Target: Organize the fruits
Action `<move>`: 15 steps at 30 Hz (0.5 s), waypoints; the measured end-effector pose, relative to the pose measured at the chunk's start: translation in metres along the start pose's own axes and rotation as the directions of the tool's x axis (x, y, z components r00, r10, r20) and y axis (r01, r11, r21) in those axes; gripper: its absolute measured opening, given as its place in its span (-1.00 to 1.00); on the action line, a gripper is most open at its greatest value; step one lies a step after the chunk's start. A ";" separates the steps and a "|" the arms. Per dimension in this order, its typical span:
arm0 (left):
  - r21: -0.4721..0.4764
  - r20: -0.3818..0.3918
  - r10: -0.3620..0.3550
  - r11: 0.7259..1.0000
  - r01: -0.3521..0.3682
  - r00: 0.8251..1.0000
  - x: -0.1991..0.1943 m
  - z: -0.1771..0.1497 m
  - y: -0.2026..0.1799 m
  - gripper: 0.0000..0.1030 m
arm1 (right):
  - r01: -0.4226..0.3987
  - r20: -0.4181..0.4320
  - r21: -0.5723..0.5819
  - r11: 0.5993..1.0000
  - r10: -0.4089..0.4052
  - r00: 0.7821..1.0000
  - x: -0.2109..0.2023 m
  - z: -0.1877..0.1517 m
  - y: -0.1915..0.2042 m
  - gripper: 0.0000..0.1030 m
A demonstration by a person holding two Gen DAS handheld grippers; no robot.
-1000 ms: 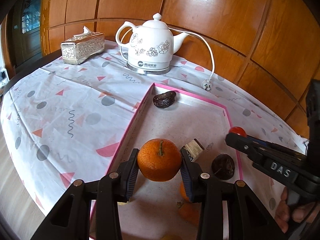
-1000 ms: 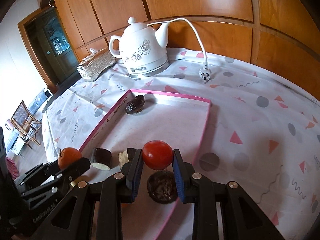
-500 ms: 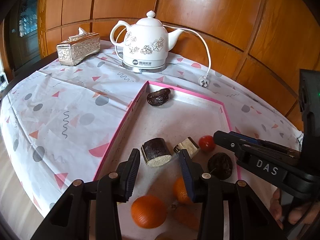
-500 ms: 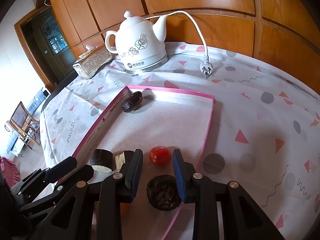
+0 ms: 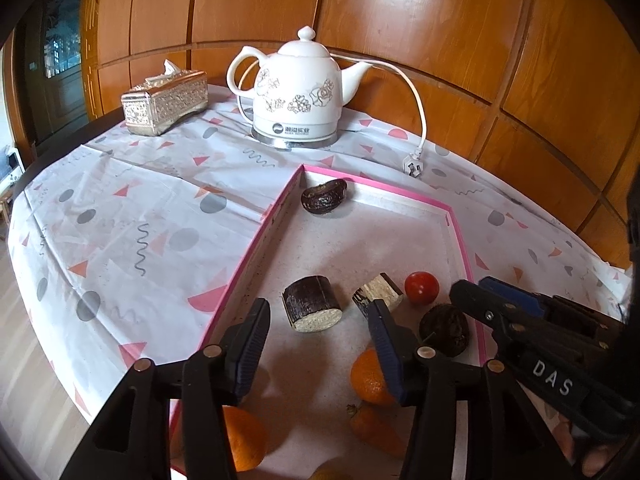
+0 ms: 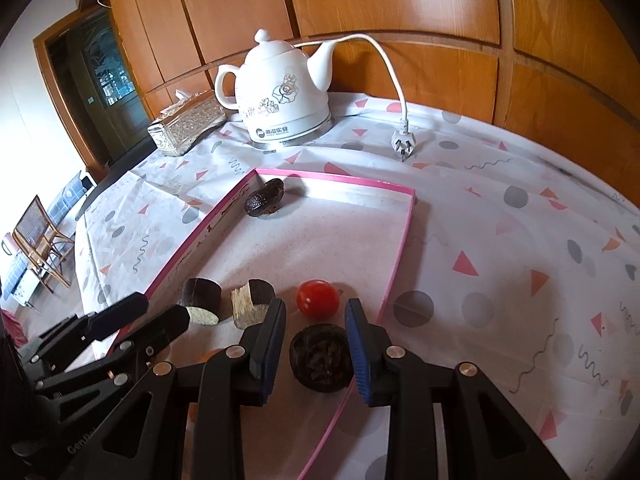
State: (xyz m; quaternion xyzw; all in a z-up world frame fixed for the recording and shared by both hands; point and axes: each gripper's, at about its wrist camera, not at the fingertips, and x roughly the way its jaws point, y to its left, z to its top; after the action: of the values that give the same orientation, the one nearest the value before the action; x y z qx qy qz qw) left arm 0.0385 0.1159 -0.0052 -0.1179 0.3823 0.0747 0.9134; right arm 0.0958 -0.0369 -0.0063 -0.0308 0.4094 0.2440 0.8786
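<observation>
Tray [image 5: 256,240] on bench holds all the fruit. Left claw [image 5: 316,344] has just been opening, jaws apart, nothing between them; orange [image 5: 244,438] sits below its left finger, dark stub [image 5: 312,308] just ahead. Right claw [image 6: 316,344] is empty, jaws part open, tomato [image 6: 318,298] just beyond the tips, dried fruit [image 6: 320,358] lying under the gap. Both claws pitch down towards the tray. Right is nearer the tomato.

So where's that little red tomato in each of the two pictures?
Left wrist view: the tomato lies right of centre in the tray, beside a pale-cut chunk.
Right wrist view: the tomato sits low and central, just beyond the right gripper.
Shared landmark: the white kettle behind the tray.
</observation>
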 end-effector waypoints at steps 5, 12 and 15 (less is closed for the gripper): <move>0.014 0.036 0.019 1.000 -0.019 0.999 -0.013 -0.002 -0.001 0.20 | 0.036 0.037 -0.010 0.999 -0.035 0.999 -0.014 -0.009 0.004 -0.31; 0.033 0.102 0.037 0.999 -0.040 0.994 -0.038 -0.012 -0.005 0.63 | 0.108 0.090 0.029 0.994 -0.110 0.990 -0.037 -0.029 0.005 -0.30; 0.029 0.117 0.030 0.999 -0.033 0.993 -0.048 -0.019 -0.005 0.82 | 0.144 0.115 0.038 0.989 -0.147 0.982 -0.048 -0.038 0.005 -0.30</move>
State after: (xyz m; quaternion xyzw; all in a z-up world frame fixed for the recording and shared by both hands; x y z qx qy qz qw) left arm -0.0067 0.1038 0.0168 -0.0933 0.3312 0.0900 0.9346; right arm 0.0405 -0.0616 0.0040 -0.0334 0.3573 0.1744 0.9169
